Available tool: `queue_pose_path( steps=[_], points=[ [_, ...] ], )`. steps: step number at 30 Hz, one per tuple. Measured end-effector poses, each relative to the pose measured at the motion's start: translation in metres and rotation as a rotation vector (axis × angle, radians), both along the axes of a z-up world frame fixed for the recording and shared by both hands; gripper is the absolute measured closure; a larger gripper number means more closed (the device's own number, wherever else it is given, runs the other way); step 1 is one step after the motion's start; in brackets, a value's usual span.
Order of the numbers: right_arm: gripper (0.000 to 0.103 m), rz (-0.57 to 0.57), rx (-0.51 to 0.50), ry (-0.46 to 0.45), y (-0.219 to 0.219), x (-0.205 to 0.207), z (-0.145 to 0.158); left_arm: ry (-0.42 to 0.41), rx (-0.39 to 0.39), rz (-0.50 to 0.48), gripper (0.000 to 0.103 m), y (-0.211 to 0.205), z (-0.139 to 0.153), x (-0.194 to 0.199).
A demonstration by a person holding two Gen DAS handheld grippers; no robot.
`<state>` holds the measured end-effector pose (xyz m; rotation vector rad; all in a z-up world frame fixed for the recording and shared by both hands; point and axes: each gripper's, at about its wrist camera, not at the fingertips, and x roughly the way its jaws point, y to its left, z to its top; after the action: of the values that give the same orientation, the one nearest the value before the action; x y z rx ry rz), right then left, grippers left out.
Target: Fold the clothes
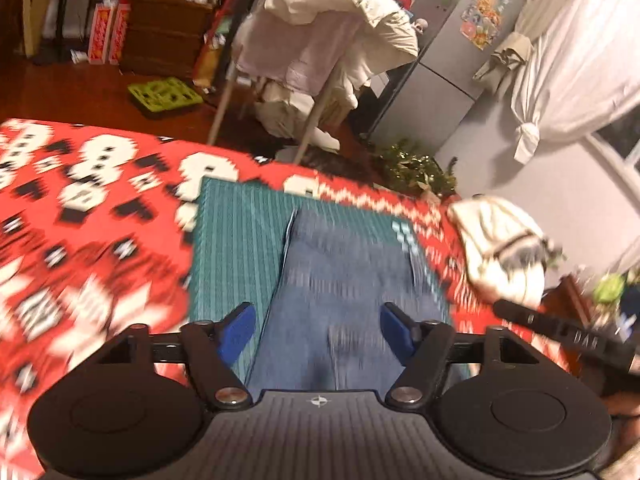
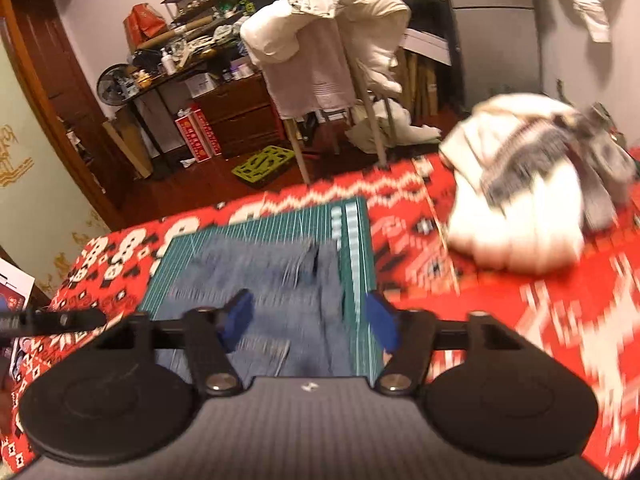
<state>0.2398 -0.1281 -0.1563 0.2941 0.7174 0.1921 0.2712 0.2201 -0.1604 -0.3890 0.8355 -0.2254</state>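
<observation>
Here, jeans dead ahead of both my open, empty grippers, on the green mat.
The jeans [image 1: 344, 280] run lengthwise away from me on the cutting mat [image 1: 236, 240]; left gripper [image 1: 318, 330] is centred over them, right gripper [image 2: 310, 322] sits toward their right edge. Blue denim, blurred, seemingly flat. White knit garment [image 2: 520, 200] heaped well to the right.

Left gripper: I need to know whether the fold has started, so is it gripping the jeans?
No, the left gripper is open, its blue pads spread apart above the jeans with nothing between them.
</observation>
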Motion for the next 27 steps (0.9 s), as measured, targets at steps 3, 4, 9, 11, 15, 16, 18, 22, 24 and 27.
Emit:
queue_pose_path(
  steps=[3, 4, 9, 11, 15, 16, 18, 22, 24, 27],
  points=[
    [0.057, 0.024, 0.059, 0.045, -0.009, 0.042, -0.009, 0.043, -0.032, -0.019, 0.048, 0.003, -0.009, 0.049],
    [0.057, 0.027, 0.068, 0.064, -0.011, 0.055, -0.014, 0.054, -0.041, -0.021, 0.049, 0.004, -0.014, 0.061],
    [0.056, 0.049, 0.111, 0.128, -0.016, 0.099, -0.044, 0.06, -0.049, -0.066, 0.05, 0.006, -0.029, 0.086],
    [0.056, 0.054, 0.143, 0.136, -0.019, 0.107, -0.051, 0.063, -0.053, -0.085, 0.05, 0.007, -0.034, 0.096],
    [0.056, 0.083, 0.202, 0.156, -0.021, 0.123, -0.066, 0.068, -0.059, -0.122, 0.05, 0.009, -0.046, 0.116],
    [0.056, 0.095, 0.208, 0.161, -0.02, 0.127, -0.068, 0.069, -0.061, -0.131, 0.05, 0.01, -0.049, 0.121],
    [0.057, 0.111, 0.215, 0.174, -0.017, 0.133, -0.075, 0.071, -0.064, -0.15, 0.05, 0.011, -0.055, 0.131],
    [0.071, 0.113, 0.206, 0.16, -0.012, 0.136, -0.071, 0.075, -0.075, -0.2, 0.07, 0.004, -0.06, 0.14],
    [0.078, 0.112, 0.199, 0.15, -0.01, 0.137, -0.067, 0.08, -0.058, -0.215, 0.086, -0.001, -0.062, 0.142],
    [0.083, 0.111, 0.189, 0.135, -0.006, 0.139, -0.062, 0.049, -0.022, -0.22, 0.091, -0.005, -0.062, 0.139]
  ],
)
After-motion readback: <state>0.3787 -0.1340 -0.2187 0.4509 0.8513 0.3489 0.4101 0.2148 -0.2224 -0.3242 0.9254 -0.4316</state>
